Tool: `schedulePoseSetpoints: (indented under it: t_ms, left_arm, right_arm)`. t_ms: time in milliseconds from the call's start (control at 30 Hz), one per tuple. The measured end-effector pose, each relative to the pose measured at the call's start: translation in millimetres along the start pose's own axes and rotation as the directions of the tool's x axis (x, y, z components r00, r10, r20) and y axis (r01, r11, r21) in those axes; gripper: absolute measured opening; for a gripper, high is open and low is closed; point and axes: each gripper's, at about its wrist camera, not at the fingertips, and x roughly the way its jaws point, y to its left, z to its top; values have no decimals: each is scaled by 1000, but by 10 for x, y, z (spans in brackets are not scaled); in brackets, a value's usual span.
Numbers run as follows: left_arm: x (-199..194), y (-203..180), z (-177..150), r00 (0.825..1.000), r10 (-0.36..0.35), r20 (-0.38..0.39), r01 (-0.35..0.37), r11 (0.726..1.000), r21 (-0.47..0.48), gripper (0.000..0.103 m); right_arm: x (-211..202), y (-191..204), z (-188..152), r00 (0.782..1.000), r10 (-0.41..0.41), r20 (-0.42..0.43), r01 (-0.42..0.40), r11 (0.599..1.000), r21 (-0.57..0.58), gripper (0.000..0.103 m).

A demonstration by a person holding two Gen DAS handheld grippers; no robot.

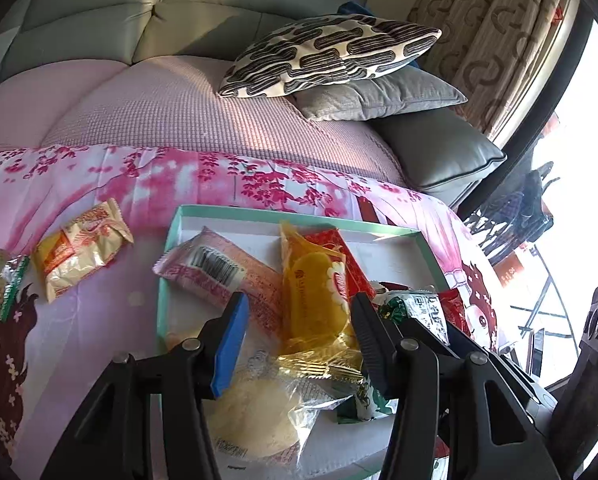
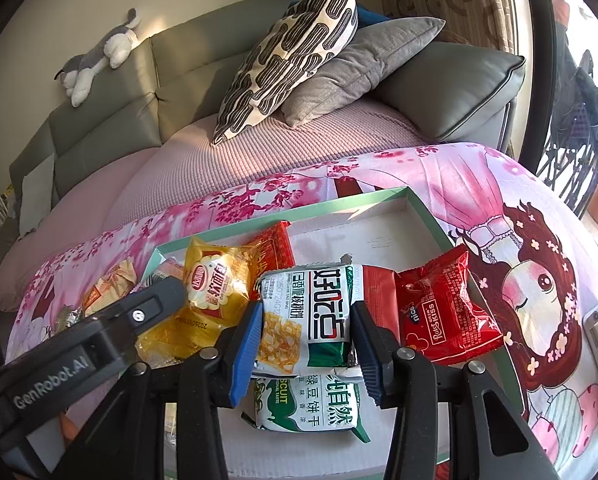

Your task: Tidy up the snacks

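Red packet (image 2: 445,316) reads "Rose Kiss"; green one (image 2: 311,404) "BISCUIT".

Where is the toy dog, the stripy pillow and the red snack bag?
toy dog (image 2: 99,58), right wrist view, on its grey and white body.
stripy pillow (image 2: 291,52), right wrist view, on its patterned front.
red snack bag (image 2: 443,312), right wrist view, on its printed front.
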Motion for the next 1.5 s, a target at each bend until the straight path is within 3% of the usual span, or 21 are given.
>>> schedulePoseSetpoints:
  t_ms: [433,533,633,733,900,1000,1267,1300,1500]
  left_arm:
    - [-151,144,-85,995,99,-15,-99,995,-15,68]
    - [-151,187,-137,988,149,-26,-149,989,-9,71]
    - [-141,249,-198,979,202,-40,-202,979,-2,73]
    - [-152,300,-202,966,254,-40,-254,967,-11,82]
    - [-207,312,-191,956,294,-9,-294,956,-4,83]
    - [-197,324,-191,944,329,-3,-329,944,7,95]
    - [-186,378,-199,925,379,2,-379,925,1,98]
    - [-184,382,-202,923,384,2,-384,923,1,100]
    - [-177,391,-209,915,404,1,-404,915,3,102]
  right_arm:
    - [38,14,-14,1000,1,-17,-1,1000,-5,55]
    - [38,16,-16,1000,3,-19,-3,1000,-6,58]
    - [31,21,-23,1000,8,-16,-8,1000,-8,73]
    - [43,25,-30,1000,-3,-18,2,1000,-13,81]
    - [64,6,-34,1000,-2,-27,2,1000,-5,84]
    - [68,1,-38,1000,-6,-25,6,1000,-4,88]
    - [88,-5,-47,999,-12,-32,12,1000,5,96]
    - [96,-9,-48,999,-13,-35,13,1000,8,102]
    - [106,-25,-55,999,-17,-35,17,1000,16,103]
